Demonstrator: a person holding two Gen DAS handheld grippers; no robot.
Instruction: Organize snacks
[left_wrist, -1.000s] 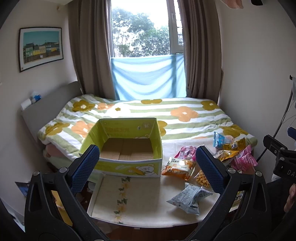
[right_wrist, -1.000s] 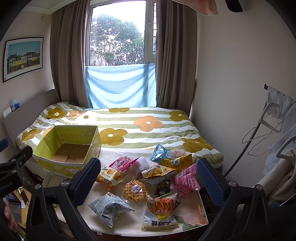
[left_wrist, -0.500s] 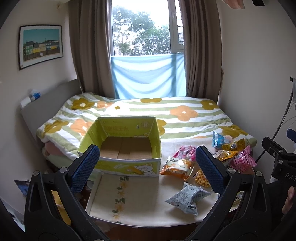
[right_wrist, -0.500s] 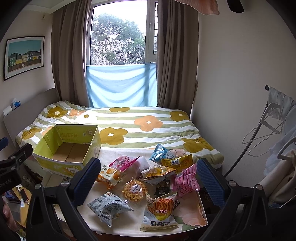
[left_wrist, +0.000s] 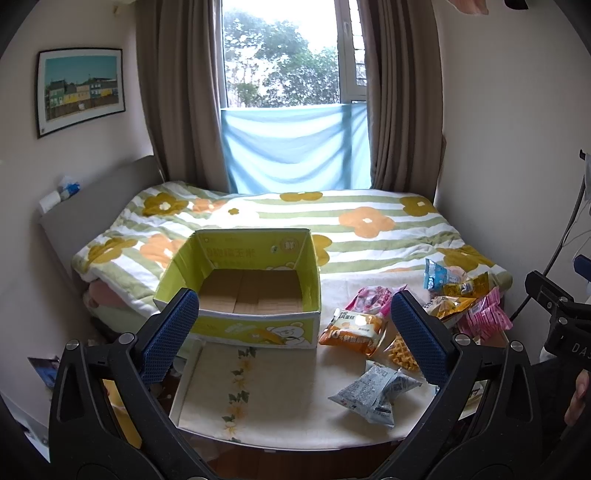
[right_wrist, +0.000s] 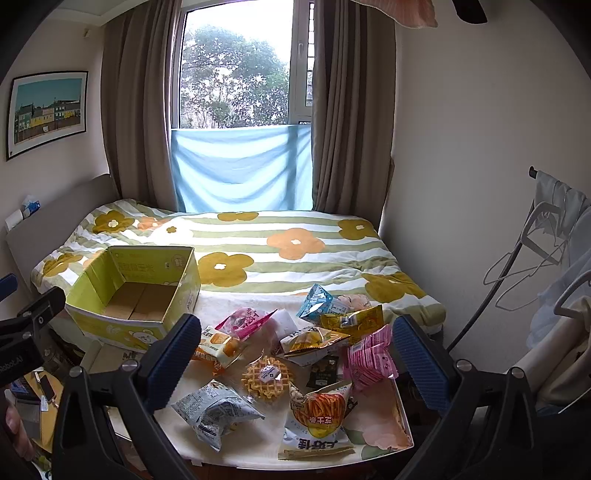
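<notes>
- Left gripper (left_wrist: 294, 325) wide open, nothing between the blue pads (left_wrist: 170, 332); held level above the near table edge, aimed at the box.
- Right gripper (right_wrist: 295, 356) also wide open and empty, hovering over the snack pile.
- Table (left_wrist: 280, 398) with a floral cloth, butted against the foot of the bed.
- Grey pack (right_wrist: 214, 411) nearest, at 7 o'clock of the pile, long axis running 10 to 4.
- Fries pack (right_wrist: 317, 417) at 6 o'clock, upright to camera, long axis near to far.
- Waffle (right_wrist: 266, 376) in the pile's middle, touching the fries pack.
- Orange pack (left_wrist: 352, 330) just right of the box, long axis 10 to 4.
- Pink pack (right_wrist: 369, 356) at 3 o'clock; yellow pack (right_wrist: 352, 321) and blue pack (right_wrist: 317, 301) at the far edge, overlapping.
- Box (left_wrist: 240, 291) open, empty, on the table's far left, long side facing camera.
- Bed (right_wrist: 280, 254) beyond, flowered striped quilt.
- Window (right_wrist: 236, 74) with brown curtains and blue cloth at 12 o'clock; picture (left_wrist: 79, 90) on the left wall.
</notes>
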